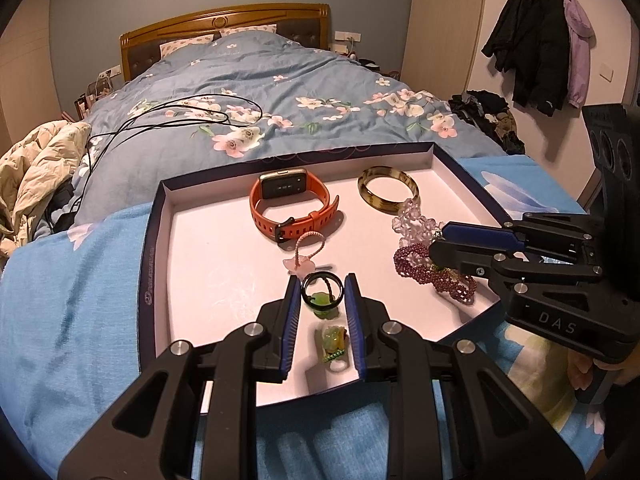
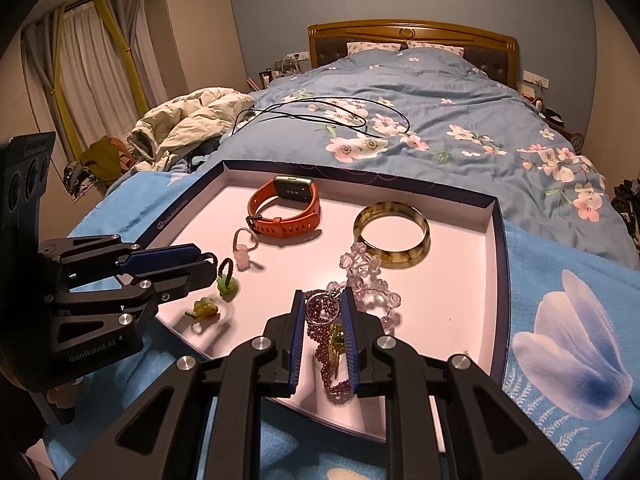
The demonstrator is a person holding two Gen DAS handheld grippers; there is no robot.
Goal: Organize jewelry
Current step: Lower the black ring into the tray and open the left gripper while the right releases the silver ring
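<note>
A shallow white-lined tray (image 1: pixel 208 240) (image 2: pixel 472 280) lies on the bed. In it are an orange smartwatch (image 1: pixel 290 208) (image 2: pixel 286 210), an amber bangle (image 1: pixel 387 194) (image 2: pixel 392 238), a clear bead bracelet (image 1: pixel 416 222) (image 2: pixel 370 280), a purple bead bracelet (image 1: pixel 434 274) (image 2: pixel 328 344), a pink charm (image 1: pixel 304 258) (image 2: pixel 245 254), a green charm on a dark loop (image 1: pixel 323 294) (image 2: pixel 227 280) and a yellow-green charm (image 1: pixel 334 340) (image 2: pixel 206 309). My left gripper (image 1: pixel 322 292) (image 2: pixel 202 264) is narrowly open around the dark loop. My right gripper (image 2: pixel 322 308) (image 1: pixel 438 242) is narrowly open over the purple beads.
The tray rests on a light blue blanket (image 1: pixel 72 300) (image 2: pixel 568 320) at the foot of a bed with a floral duvet (image 1: pixel 280 92). A black cable (image 1: pixel 180 116) (image 2: pixel 328 114) lies on the duvet beyond the tray. A cream jacket (image 1: pixel 36 164) sits at the left.
</note>
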